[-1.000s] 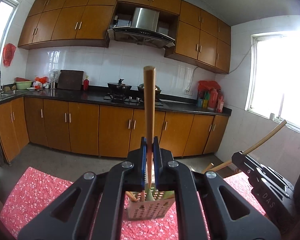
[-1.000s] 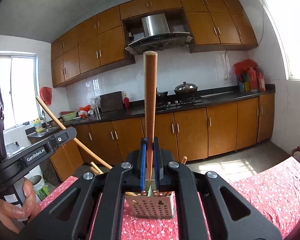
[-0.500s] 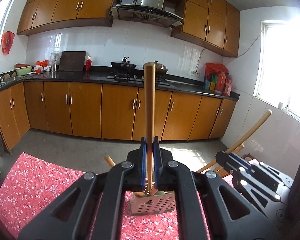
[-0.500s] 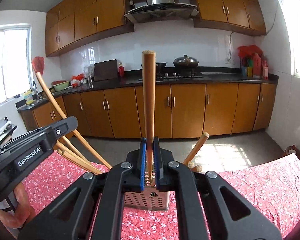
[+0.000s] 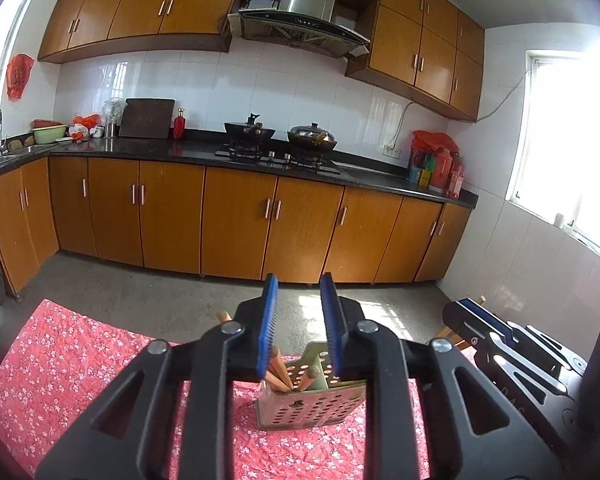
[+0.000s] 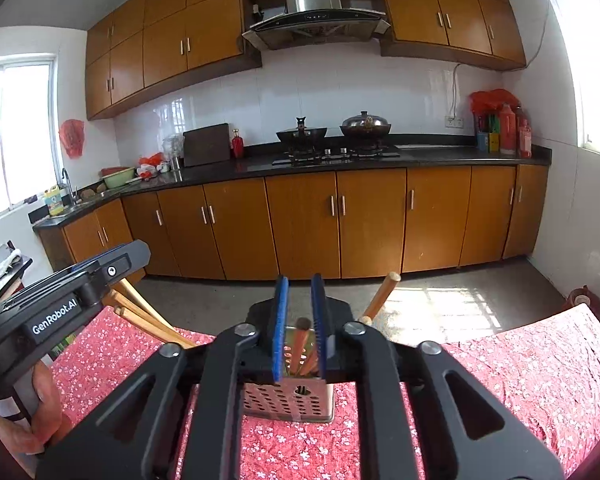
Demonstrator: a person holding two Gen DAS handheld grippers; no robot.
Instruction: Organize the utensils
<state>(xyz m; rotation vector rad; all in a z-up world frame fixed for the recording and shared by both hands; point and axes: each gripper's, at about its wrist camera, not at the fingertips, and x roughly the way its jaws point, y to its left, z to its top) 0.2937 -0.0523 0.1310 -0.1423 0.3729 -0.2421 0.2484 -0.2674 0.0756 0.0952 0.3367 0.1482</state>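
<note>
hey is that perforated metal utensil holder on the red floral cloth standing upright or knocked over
Upright. The perforated metal holder stands on its base on the red floral cloth, open top facing up, with wooden chopsticks leaning out of it.

The counter (image 5: 80, 364) wears a red cloth patterned with small pale blossoms, and on it stands a silver-grey metal holder (image 5: 312, 404) dotted with rows of round holes, holding light brown wooden sticks (image 6: 300, 344). The left tongs (image 5: 299, 312) and the right tongs (image 6: 299, 312) are black with bright blue pads. Behind, the cabinets (image 5: 240, 224) are orange-brown wood under a black worktop (image 5: 196, 148), with white wall tiles (image 5: 204, 88).
</note>
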